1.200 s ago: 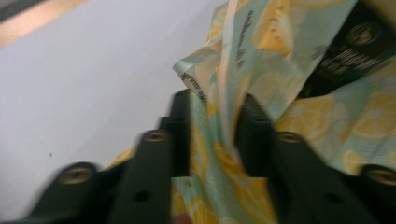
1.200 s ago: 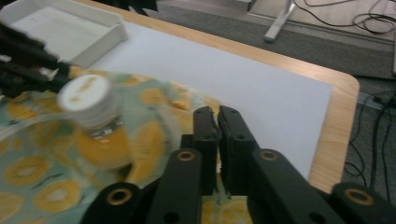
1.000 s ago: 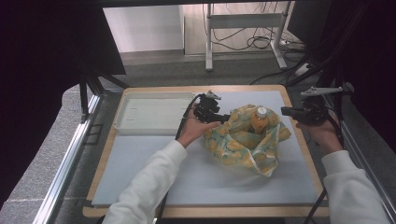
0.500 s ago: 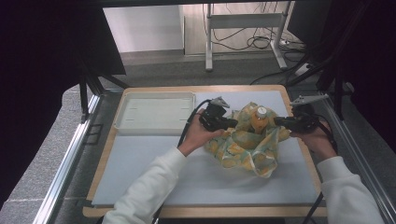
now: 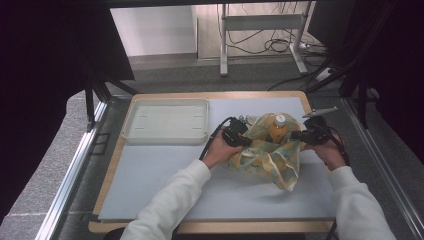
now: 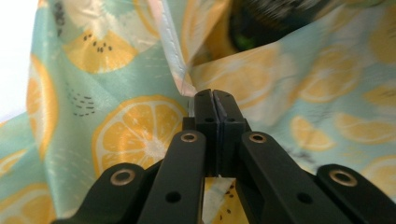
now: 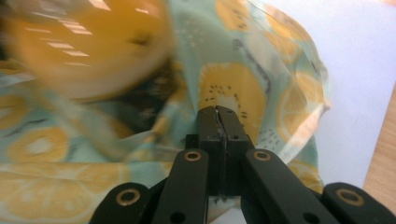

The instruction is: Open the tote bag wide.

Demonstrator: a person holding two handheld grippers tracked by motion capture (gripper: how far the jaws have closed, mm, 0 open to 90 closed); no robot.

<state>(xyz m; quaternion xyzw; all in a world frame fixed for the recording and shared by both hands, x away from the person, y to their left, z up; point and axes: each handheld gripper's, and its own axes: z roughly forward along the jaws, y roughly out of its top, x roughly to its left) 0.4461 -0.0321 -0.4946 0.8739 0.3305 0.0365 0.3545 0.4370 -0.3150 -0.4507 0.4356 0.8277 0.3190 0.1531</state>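
Seen from the high view, the bottle (image 5: 276,131) stands upright between the two grippers, its long axis vertical and its white cap showing above the lemon-print cloth (image 5: 272,159) that is gathered around it; the left gripper (image 5: 238,138) holds the cloth's edge just to one side of the bottle and the right gripper (image 5: 303,135) holds it on the other, both about equally near. An empty white tray (image 5: 166,120) sits well apart beyond the left hand. From the left gripper view, the jaws are pressed together on a fold of the cloth (image 6: 140,126), with its hemmed edge rising just beyond the fingertips and a dark opening farther ahead. From the right gripper view, the jaws are likewise clamped on a pinch of cloth (image 7: 229,93), and the orange bottle (image 7: 88,51) looms blurred, up and to the left of the fingertips, very near. No brand, label or writing can be read anywhere.
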